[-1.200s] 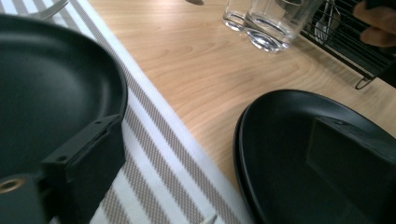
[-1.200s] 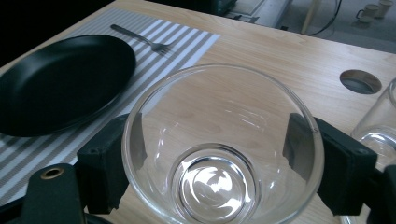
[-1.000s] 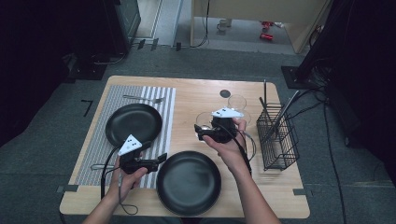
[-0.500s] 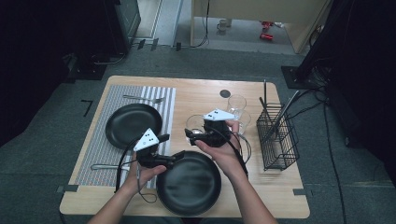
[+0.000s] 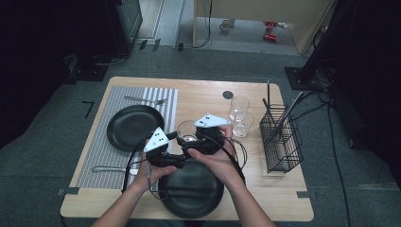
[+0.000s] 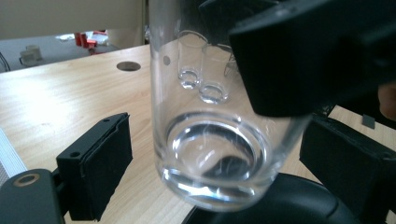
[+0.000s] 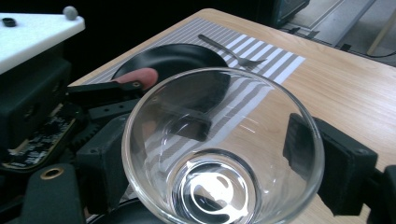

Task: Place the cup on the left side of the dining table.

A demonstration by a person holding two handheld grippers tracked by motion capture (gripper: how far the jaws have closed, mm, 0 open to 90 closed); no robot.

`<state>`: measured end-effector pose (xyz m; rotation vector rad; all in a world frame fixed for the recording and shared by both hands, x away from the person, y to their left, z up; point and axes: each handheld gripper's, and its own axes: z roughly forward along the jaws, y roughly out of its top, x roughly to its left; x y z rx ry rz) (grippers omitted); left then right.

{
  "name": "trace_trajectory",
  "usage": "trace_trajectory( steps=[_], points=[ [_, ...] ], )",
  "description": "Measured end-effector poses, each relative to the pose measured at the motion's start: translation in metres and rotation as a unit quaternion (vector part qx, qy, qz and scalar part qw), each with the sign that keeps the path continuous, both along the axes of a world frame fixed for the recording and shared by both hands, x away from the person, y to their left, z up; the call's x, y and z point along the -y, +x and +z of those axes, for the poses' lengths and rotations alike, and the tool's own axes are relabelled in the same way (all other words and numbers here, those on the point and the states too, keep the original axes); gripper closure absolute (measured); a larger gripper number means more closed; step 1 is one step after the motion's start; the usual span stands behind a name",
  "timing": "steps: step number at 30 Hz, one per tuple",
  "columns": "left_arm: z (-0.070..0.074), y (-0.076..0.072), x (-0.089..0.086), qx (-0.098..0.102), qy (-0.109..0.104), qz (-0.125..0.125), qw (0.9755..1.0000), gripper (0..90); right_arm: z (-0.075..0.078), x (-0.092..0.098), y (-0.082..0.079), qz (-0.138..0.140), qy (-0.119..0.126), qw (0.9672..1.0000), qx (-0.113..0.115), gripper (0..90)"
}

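Dim overall in high view: floor around table (image 5: 198,97) nearly black, corners lost in dark. Brightest patch well beyond table, at far doorway, washed out pale. Table top evenly lit from above, soft short shadows under hands. Slightly soft, low detail.

Left gripper view: brighter, warm wood. Glass (image 6: 210,140) sharp at base, glints on thick bottom, bending table grain behind; dark blurred block close above glass, out of focus.

Right gripper view: glass rim crisp, ring-shaped glare in base, white plate left of glass overexposed, far side of table fading to black.
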<state>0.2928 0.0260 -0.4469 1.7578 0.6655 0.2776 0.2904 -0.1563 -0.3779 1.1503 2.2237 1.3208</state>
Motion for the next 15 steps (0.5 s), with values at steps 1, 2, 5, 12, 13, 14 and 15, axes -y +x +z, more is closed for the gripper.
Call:
trace_trajectory(
  steps=[1, 2, 5, 12, 13, 14, 15],
  points=[
    [0.0003, -0.0003, 0.0, 0.004, -0.001, 0.001, 1.0, 13.5, 0.0002, -0.002, -0.0009, 0.004, 0.001, 1.0, -0.002, 18.7],
    [0.0005, -0.0005, 0.0, 0.007, -0.003, 0.0, 1.0, 13.5, 0.0002, -0.002, -0.0009, 0.004, 0.001, 1.0, -0.002, 18.7],
    [0.0023, -0.0009, -0.0005, 0.016, -0.009, -0.002, 0.9998, 14.3, -0.0001, -0.0047, -0.0014, 0.012, 0.001, 0.9999, -0.005, 18.7],
    [0.0032, -0.0025, -0.0019, 0.051, -0.008, -0.006, 0.9986, 15.1, -0.0019, -0.01, -0.0027, 0.023, -0.002, 0.9996, -0.013, 18.7],
    [0.003, -0.0026, -0.0021, 0.055, -0.01, -0.007, 0.9984, 15.2, -0.002, -0.0104, -0.0027, 0.024, -0.003, 0.9996, -0.014, 18.7],
    [0.0026, -0.0026, -0.0027, 0.058, -0.013, -0.011, 0.9982, 16.2, -0.0022, -0.0108, -0.0027, 0.025, -0.003, 0.9996, -0.014, 18.7],
    [0.0021, -0.0028, -0.0032, 0.06, -0.017, -0.015, 0.9979, 18.4, -0.0023, -0.0112, -0.003, 0.025, -0.003, 0.9996, -0.016, 18.7]
  ],
)
